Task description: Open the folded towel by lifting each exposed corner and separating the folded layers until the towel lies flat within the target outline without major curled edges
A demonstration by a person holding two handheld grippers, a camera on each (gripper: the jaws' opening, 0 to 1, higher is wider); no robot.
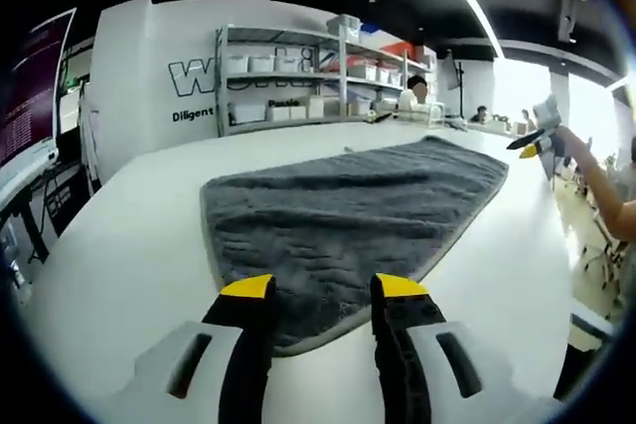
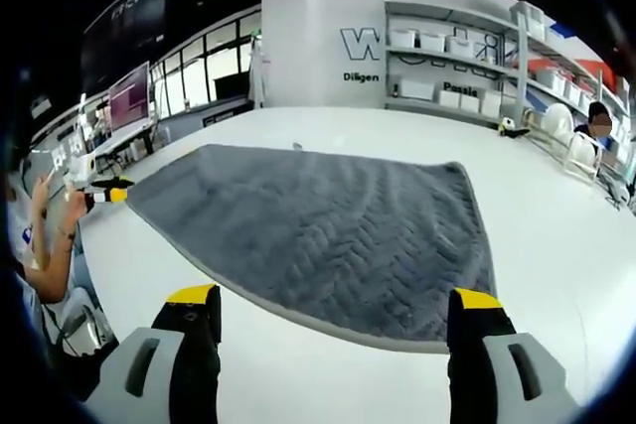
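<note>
left gripper view — grey towel (image 1: 358, 211) spread flat on white table (image 1: 129, 255).

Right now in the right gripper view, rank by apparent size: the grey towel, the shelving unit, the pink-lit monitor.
1. grey towel, by far the largest.
2. shelving unit against the back wall.
3. pink-lit monitor, smallest.
The shelving and monitor sit farther from the camera, so this holds only for how they look here.

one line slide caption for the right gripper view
Open right gripper hovers at the near edge of a grey towel lying flat on a white table.
</note>
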